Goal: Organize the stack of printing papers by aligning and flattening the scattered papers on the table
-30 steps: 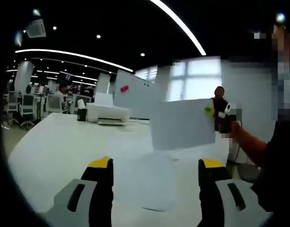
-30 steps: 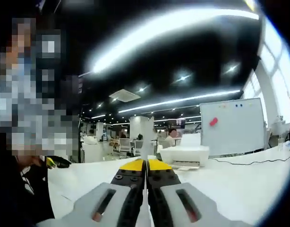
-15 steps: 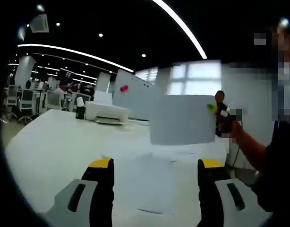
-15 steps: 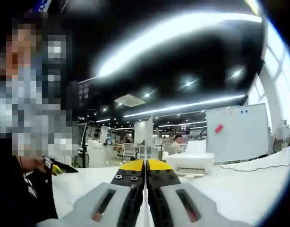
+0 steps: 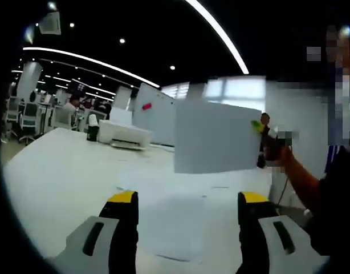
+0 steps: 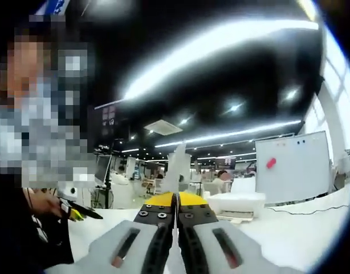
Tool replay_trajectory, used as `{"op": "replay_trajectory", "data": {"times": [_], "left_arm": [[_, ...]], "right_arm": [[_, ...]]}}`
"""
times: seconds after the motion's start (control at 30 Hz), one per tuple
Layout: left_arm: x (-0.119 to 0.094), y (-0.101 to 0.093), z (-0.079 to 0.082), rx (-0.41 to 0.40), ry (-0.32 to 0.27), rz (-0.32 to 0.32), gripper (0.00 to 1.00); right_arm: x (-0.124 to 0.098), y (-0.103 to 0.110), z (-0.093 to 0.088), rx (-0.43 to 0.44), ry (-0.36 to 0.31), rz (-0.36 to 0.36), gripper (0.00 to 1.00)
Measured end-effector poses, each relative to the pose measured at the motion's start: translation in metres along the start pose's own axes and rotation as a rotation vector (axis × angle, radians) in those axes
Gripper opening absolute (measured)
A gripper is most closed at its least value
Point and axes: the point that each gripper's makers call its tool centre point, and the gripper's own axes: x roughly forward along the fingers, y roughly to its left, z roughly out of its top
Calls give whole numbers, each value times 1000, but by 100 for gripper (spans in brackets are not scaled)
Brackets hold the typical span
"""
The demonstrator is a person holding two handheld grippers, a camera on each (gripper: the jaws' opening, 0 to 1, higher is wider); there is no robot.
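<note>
Right gripper (image 6: 175, 201): jaws pressed together on a sheet of paper (image 5: 216, 137); in its own view the sheet runs edge-on up from between the tips.
Held sheet: plain white, lifted above the table (image 5: 55, 177), pinched at its right edge; long axis roughly level, face toward the left gripper's camera.
Left gripper (image 5: 185, 201): jaws spread wide, nothing between them, low over the table.
Loose papers (image 5: 174, 222): white sheets lying flat beyond the left jaws, edges seemingly uneven; blur hides detail.
Surroundings: printer (image 5: 125, 135) and whiteboard (image 5: 154, 113) at the table's far side; dark bottle (image 5: 93, 126) beside the printer.
</note>
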Motion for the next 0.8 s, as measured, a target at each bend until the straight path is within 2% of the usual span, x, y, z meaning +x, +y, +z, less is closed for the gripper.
{"op": "replay_trajectory", "data": {"times": [0.53,0.8], "left_arm": [[12,-6,-9,-36,1,-24,74],[17,-7,-10,-65,-8,-37,74]], "right_arm": [[7,19,14,70,-43,58,0],[9,29,29,113,-87,90,0]]}}
